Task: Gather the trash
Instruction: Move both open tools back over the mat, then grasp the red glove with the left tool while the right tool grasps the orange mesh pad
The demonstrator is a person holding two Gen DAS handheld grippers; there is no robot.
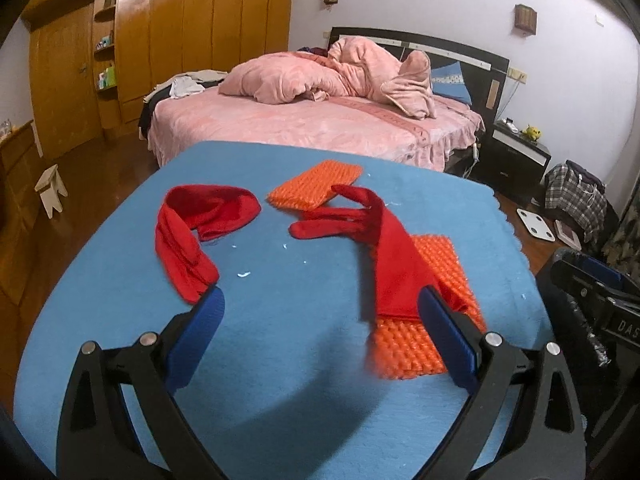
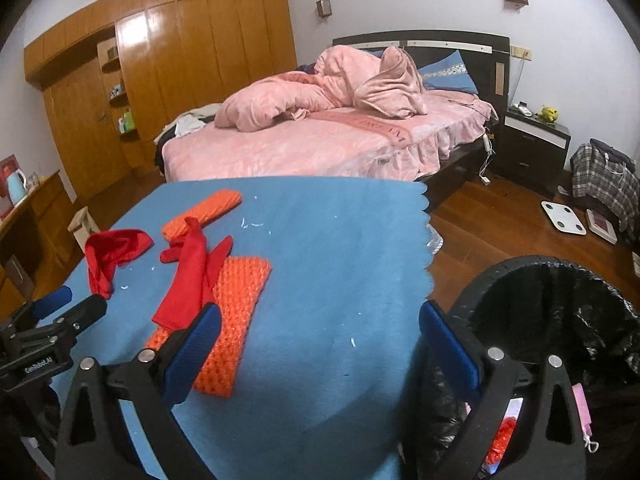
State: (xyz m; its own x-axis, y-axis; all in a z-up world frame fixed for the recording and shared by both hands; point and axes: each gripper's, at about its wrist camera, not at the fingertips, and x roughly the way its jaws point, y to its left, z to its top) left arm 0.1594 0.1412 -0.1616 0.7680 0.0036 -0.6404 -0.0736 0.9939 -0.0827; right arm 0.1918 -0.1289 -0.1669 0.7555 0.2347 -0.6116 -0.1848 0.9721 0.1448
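On the blue cloth-covered table (image 1: 280, 360) lie two red gloves and two orange foam nets. One red glove (image 1: 188, 236) is crumpled at the left; the other red glove (image 1: 384, 256) lies stretched over the near orange net (image 1: 416, 344). A second orange net (image 1: 316, 186) sits at the far side. My left gripper (image 1: 320, 332) hovers open above the cloth, with nothing between its fingers. My right gripper (image 2: 320, 344) is open too, over the table's right edge, beside the black-lined trash bin (image 2: 560, 320). Small white scraps (image 1: 244, 275) dot the cloth.
A pink bed (image 1: 320, 120) stands behind the table, with a dark nightstand (image 2: 536, 144) to its right. A white scale (image 2: 563, 217) and a plaid bag (image 2: 604, 184) lie on the wooden floor. Wooden wardrobes (image 1: 180, 32) line the left wall; a small stool (image 1: 50, 190) stands there.
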